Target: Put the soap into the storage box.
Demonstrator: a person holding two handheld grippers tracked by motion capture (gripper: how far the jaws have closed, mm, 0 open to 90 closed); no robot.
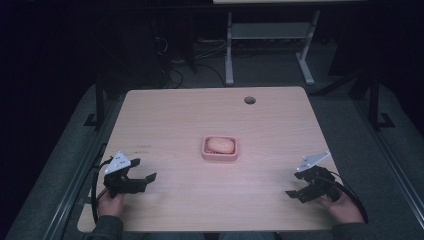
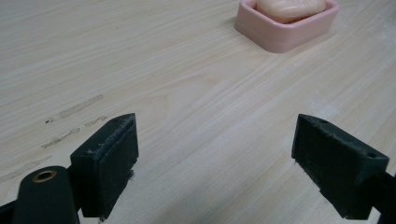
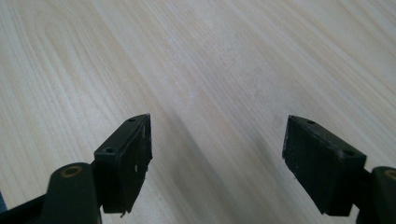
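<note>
A pink soap dish [image 1: 205, 153] sits at the middle of the wooden table [image 1: 165, 120], and a pale peach bar of soap [image 1: 220, 145] lies in it. In the left gripper view the dish [image 2: 275, 37] is at the top right with the soap [image 2: 289, 7] in it. My left gripper [image 1: 143, 170] rests near the table's front left, open, nothing between its jaws. My right gripper [image 1: 296, 185] is near the front right, open too, over bare wood. Each view along the jaws shows them spread wide: left gripper [image 2: 215, 154], right gripper [image 3: 217, 154].
A round cable hole [image 1: 249, 100] lies near the table's far edge. Faint scuff marks [image 2: 70, 121] cross the wood ahead of the left gripper. Beyond the table stand a white desk frame [image 1: 265, 40] and cables on a dark floor.
</note>
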